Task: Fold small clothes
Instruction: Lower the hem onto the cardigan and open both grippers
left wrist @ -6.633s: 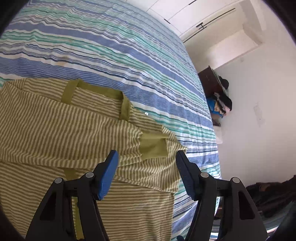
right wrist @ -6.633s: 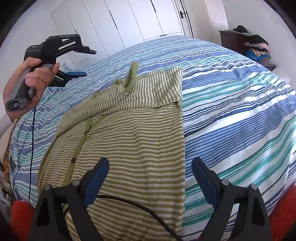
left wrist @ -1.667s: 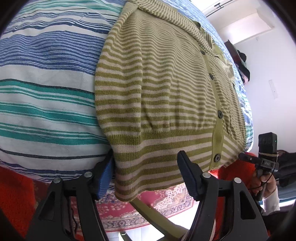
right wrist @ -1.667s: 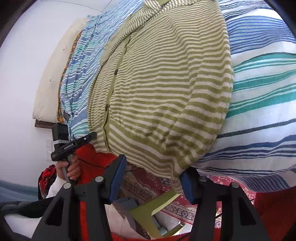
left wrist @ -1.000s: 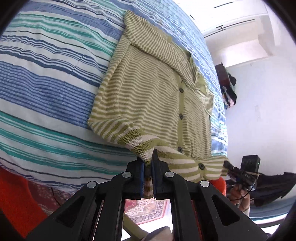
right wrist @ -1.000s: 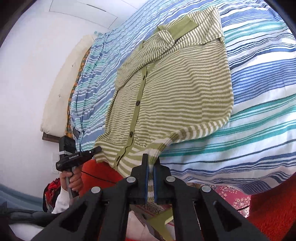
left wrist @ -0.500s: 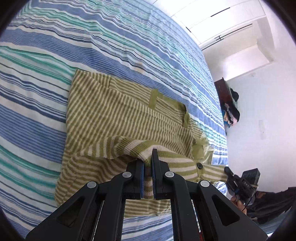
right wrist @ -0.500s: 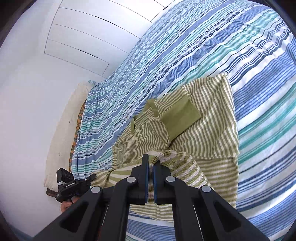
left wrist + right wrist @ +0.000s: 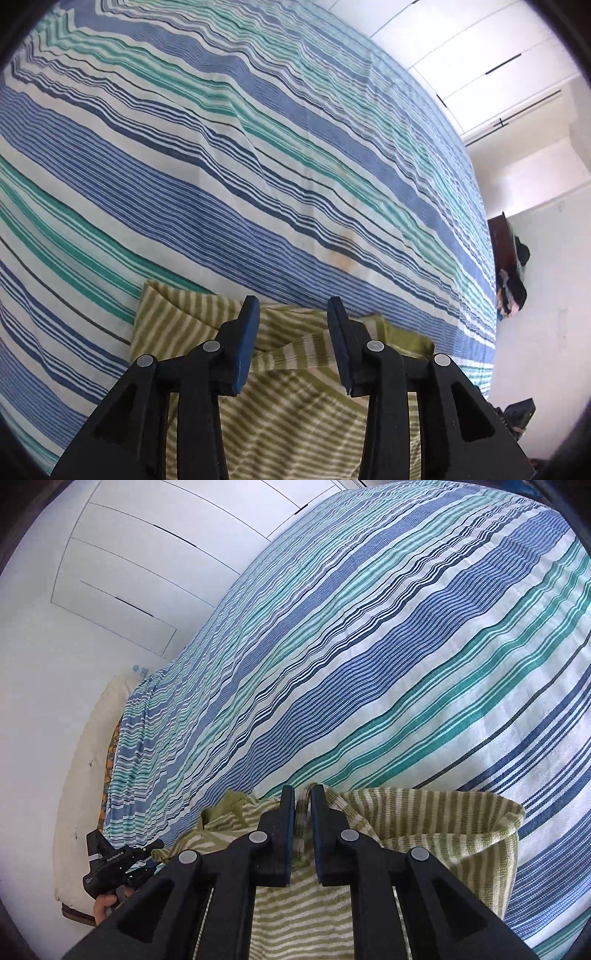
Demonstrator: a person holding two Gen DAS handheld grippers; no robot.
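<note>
**Both grippers letting go of striped cardigan folded on bed**

Left gripper (image 9: 293, 341): its jaws have just been opening and now stand clearly apart. The olive-and-cream striped cardigan (image 9: 295, 417) lies beneath and between the blue pads (image 9: 245, 343); neither pad presses on it. Grip released.

Right gripper (image 9: 303, 825): its jaws have just been opening, and only a narrow gap shows. A ridge of the cardigan's (image 9: 424, 834) knit edge stands in that gap. Whether the pads still pinch it cannot be told from the right wrist view.

Cardigan position: doubled over on itself on the striped bedspread (image 9: 258, 166), occupying the 6 o'clock sector of both views. In the right wrist view, the folded edge bulges at 4 o'clock and a plain olive band (image 9: 221, 810) shows at 7 o'clock.

Further out: in the right wrist view, the left gripper's body (image 9: 110, 860) appears at 8 o'clock, held in a hand (image 9: 105, 901), with a cream pillow (image 9: 79, 775) at 9 o'clock. White wardrobe doors (image 9: 147, 554) stand at 11 o'clock. In the left wrist view, a dark dresser (image 9: 504, 240) piled with clothes (image 9: 511, 291) stands at 3 o'clock against the wall.
</note>
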